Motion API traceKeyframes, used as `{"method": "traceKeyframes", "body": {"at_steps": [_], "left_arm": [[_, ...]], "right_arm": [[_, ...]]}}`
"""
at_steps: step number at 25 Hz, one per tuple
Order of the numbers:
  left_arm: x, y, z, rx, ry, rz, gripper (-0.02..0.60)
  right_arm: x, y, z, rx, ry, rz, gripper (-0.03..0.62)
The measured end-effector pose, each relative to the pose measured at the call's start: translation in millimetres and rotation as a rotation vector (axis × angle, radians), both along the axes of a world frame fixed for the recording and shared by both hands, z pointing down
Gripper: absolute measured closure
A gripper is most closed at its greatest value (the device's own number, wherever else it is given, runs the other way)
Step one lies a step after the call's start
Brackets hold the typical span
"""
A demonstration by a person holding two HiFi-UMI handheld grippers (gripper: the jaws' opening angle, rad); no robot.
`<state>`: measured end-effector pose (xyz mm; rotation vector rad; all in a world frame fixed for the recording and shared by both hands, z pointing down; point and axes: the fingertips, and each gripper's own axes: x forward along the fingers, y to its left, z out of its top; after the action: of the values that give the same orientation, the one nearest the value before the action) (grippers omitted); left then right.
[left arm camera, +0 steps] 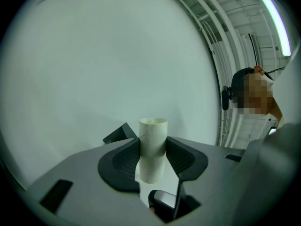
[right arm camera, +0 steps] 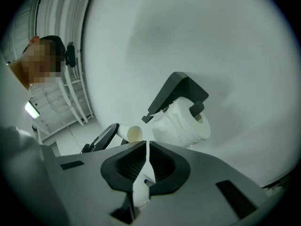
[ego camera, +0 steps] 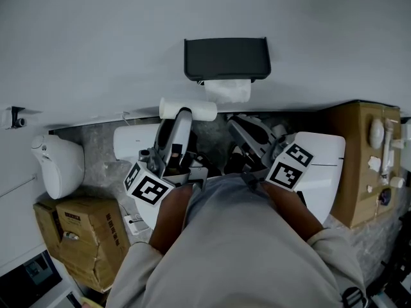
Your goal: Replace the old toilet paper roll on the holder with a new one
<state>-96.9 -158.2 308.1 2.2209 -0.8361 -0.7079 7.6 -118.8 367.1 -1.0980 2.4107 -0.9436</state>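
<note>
Toilet paper roll is hanging, full and white, under the black holder, which is sitting on the pale wall at 12 o'clock in the head view. Cardboard tube — bare, with no paper on it — is lying crosswise at 11 o'clock from the picture's middle, just below and to the left of the holder and apart from the roll. Left gripper is clamping this tube. In the left gripper view both dark ribbed pads are pressing on its sides, and the tube is standing upright between them and sticking out past the tips. Right gripper is sitting at 1 o'clock from the middle, pointing toward the wall, just below and to the right of the roll. Its jaws are resting together with only a hairline slit between the pads — nothing is being gripped. In the right gripper view the roll is showing at 1 o'clock above the jaws, tucked under the holder's black hood. The tube's open end and a finger of the left gripper are showing at 11 o'clock, beside the roll but not touching it. White toilet is lying under both grippers. A white bin is standing at 9 o'clock, cardboard boxes are sitting at 8 o'clock, and a brown cabinet is standing at 3 o'clock.
</note>
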Motion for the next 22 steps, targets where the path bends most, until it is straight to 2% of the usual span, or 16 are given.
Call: {"method": "traceKeyframes", "body": {"at_steps": [3,10,22], "left_arm": [[0,2,-4,0.008,-0.011,-0.007,0.411],[0,1,-18,0.048,-0.088,-0.024,0.410],[7,-26,-51,0.146,-0.276,-0.056,0.411]], "right_arm": [[-3,3,-5,0.036,0.051,-0.012,0.577],[-17,12,-14,0.116,0.142,-0.058,0.577],[-26,20,-26,0.193,0.165,-0.103,0.579]]}}
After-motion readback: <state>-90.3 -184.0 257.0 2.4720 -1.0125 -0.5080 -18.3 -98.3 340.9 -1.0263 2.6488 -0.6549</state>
